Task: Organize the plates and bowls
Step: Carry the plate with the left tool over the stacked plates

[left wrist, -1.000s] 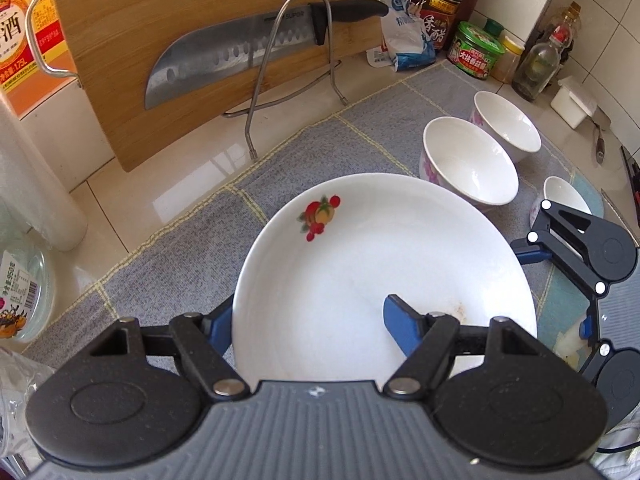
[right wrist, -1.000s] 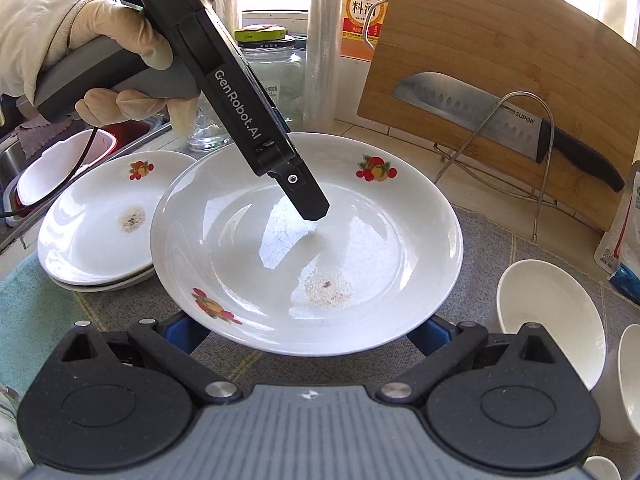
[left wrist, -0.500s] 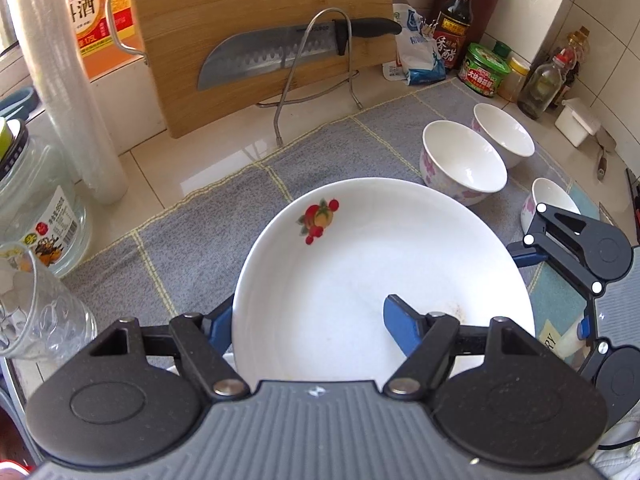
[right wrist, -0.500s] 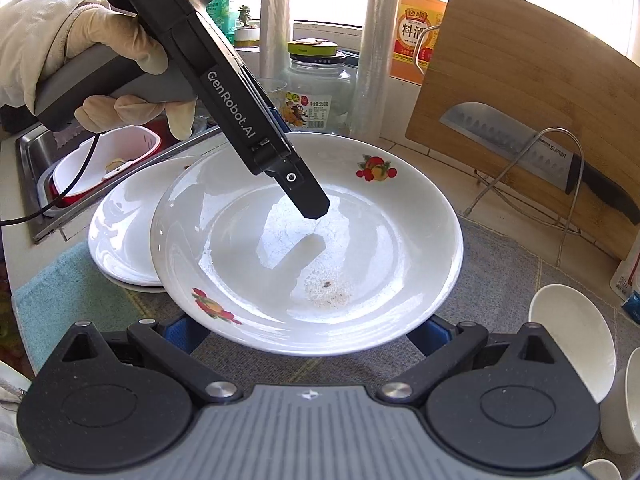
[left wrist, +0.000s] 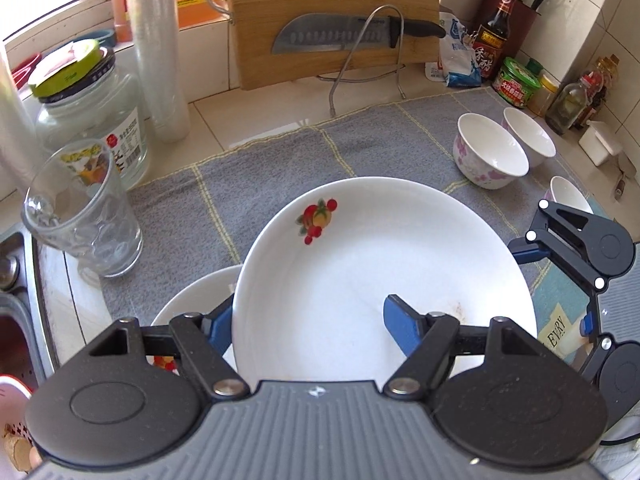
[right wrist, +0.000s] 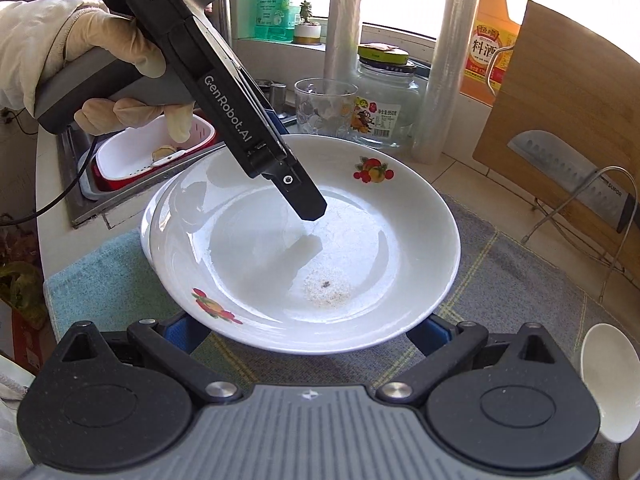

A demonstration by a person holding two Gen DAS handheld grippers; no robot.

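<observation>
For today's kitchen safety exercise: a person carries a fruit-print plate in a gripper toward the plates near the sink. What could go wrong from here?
1. The left gripper holds the plate only at its rim, one finger on top and one underneath; the plate could tip or slip out.
2. Set down hard or off-centre on the stacked plate, it might chip or slide off.
3. The drinking glass stands close by near the sink edge; a wide swing could knock it over.

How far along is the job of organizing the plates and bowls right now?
Done: at least one plate already lies beside the sink as the start of a stack. In hand: the left gripper clamps the rim of a fruit-patterned plate, carried over that stack; the right gripper supports its other edge from below. Left: setting it down, then the three bowls on the grey mat.
</observation>
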